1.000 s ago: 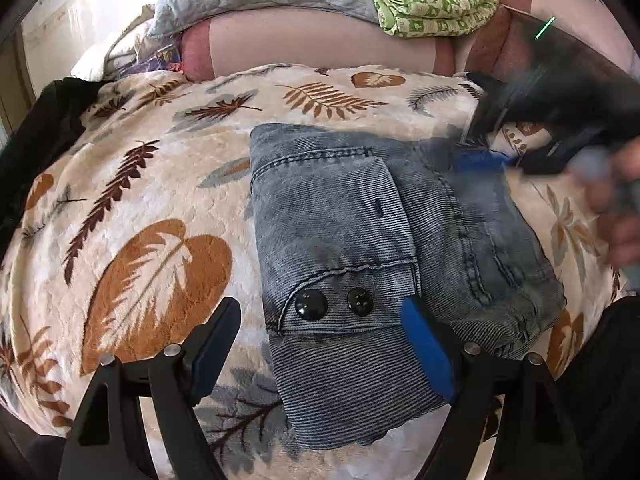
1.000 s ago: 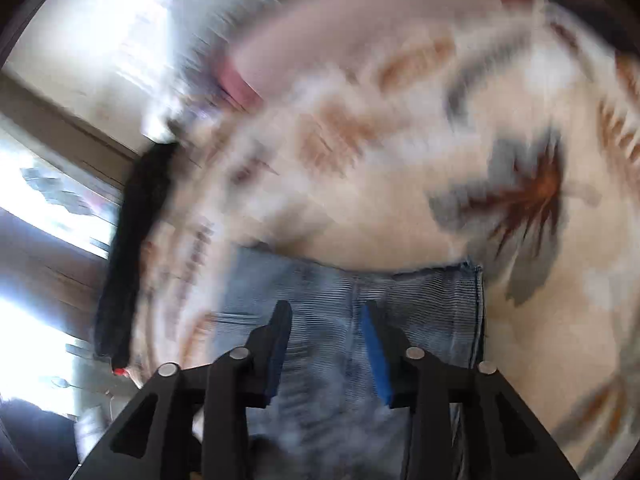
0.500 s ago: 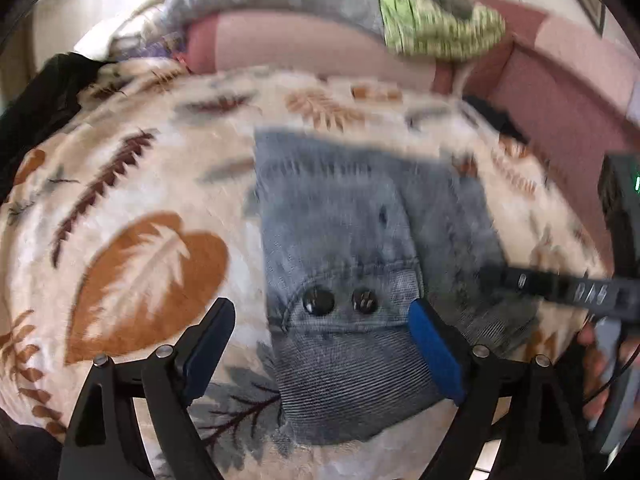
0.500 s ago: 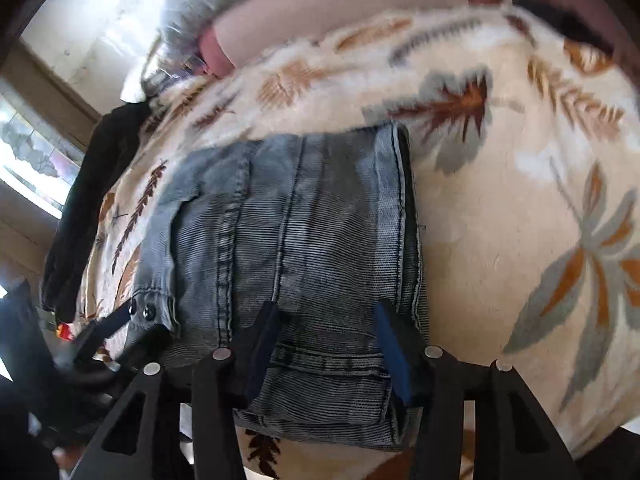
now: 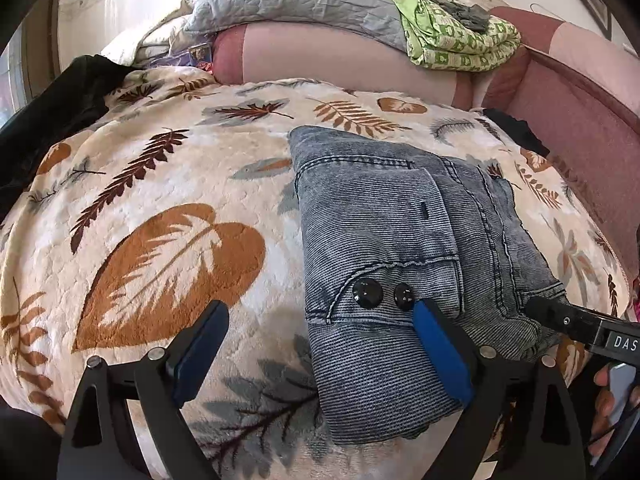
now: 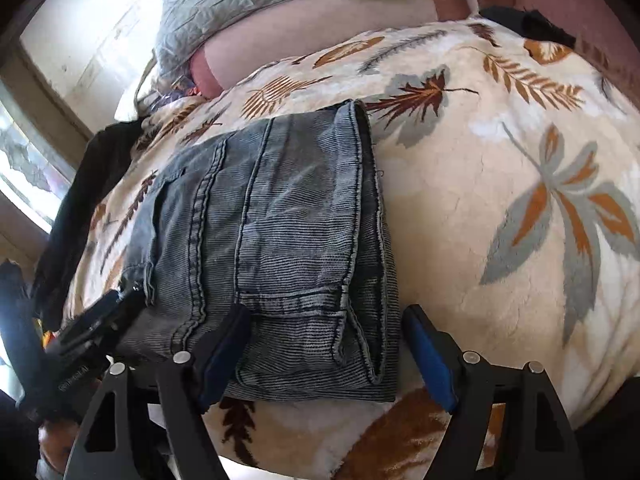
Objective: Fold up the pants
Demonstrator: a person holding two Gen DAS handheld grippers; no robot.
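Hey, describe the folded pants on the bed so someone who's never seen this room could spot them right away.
Look at the bed, covered by a cream blanket printed with brown and grey leaves. Near its front edge lie the pants, a compact grey-blue denim bundle. It is the only denim there, with two black buttons on top, unlike the green patterned cloth heaped at the back.

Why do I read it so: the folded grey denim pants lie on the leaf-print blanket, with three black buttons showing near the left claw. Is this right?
One detail is wrong: the left wrist view shows two black buttons, not three. The rest holds: the folded grey denim pants lie on the leaf-print blanket, and the buttons sit near the left claw.
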